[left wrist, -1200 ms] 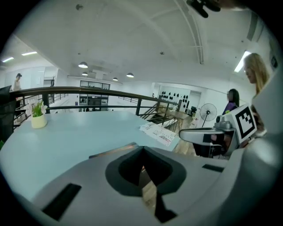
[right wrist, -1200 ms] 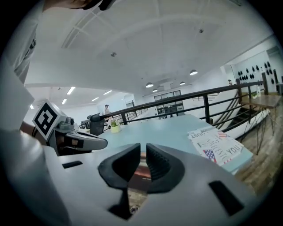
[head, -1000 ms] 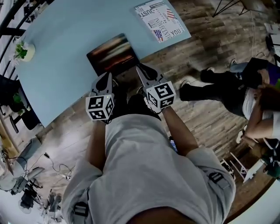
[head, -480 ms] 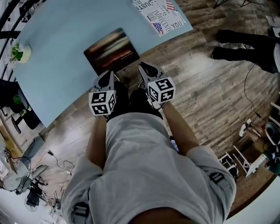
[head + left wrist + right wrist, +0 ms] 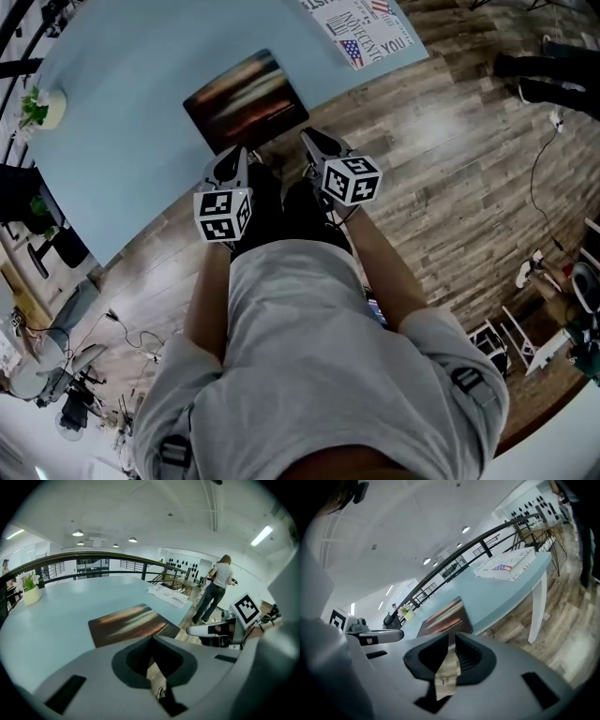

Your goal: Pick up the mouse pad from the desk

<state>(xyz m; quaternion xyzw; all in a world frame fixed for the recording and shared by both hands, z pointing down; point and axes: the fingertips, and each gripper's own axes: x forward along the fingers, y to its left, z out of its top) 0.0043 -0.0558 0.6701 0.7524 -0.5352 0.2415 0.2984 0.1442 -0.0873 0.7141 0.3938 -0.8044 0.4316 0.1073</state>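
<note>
The mouse pad [image 5: 246,98], dark with orange and pale streaks, lies flat near the front edge of the pale blue desk [image 5: 141,103]. Both grippers hang side by side just short of that edge, over the wooden floor. My left gripper [image 5: 232,157] points at the pad's near left corner, its jaws together and empty. My right gripper [image 5: 309,141] sits off the pad's near right corner; its jaws have just opened slightly, with a narrow gap and nothing between them. The pad [image 5: 131,623] fills the middle ahead of the left gripper [image 5: 152,637]. The pad [image 5: 445,616] also lies beyond the right gripper [image 5: 451,634].
A printed sheet with flag art [image 5: 361,23] lies at the desk's far right corner. A small potted plant [image 5: 42,108] stands at its left end. A dark railing [image 5: 93,557] runs behind the desk. A person [image 5: 216,590] stands beyond the desk, and a white desk leg [image 5: 536,606] stands at right.
Both grippers have sunk lower in front of the desk edge, and the right one has rolled. The person seated on the floor at right has slid out to the picture's edge.
</note>
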